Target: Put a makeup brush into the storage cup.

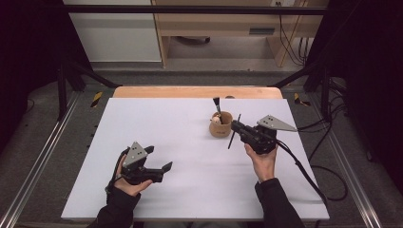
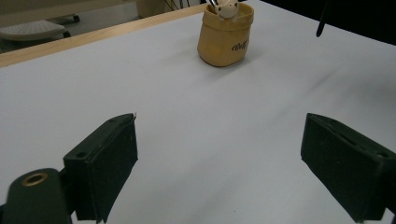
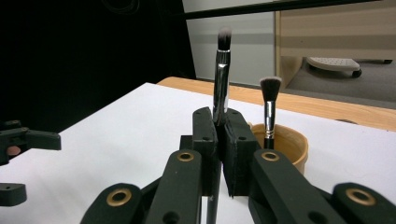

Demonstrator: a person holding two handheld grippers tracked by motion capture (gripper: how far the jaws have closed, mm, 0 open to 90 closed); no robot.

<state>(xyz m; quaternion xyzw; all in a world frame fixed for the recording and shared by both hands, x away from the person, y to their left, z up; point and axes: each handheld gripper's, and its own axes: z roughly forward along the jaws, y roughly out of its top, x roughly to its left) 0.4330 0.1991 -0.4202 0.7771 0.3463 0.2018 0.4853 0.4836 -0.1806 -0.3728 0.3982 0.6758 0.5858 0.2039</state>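
Right gripper [image 3: 219,154] clamps slim brush [image 3: 221,79]; left gripper [image 2: 219,163] wide, empty; round tan cup [image 2: 225,35].

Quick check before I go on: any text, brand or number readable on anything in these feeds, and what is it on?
Dark print on the side of the tan cup: a short cursive word, too blurred to read in the left gripper view; in the high view it is only a faint smudge.
Brush held in the right gripper: no marking legible on its handle.
Brush standing in the cup: none legible.
Left gripper, white table top: no text.
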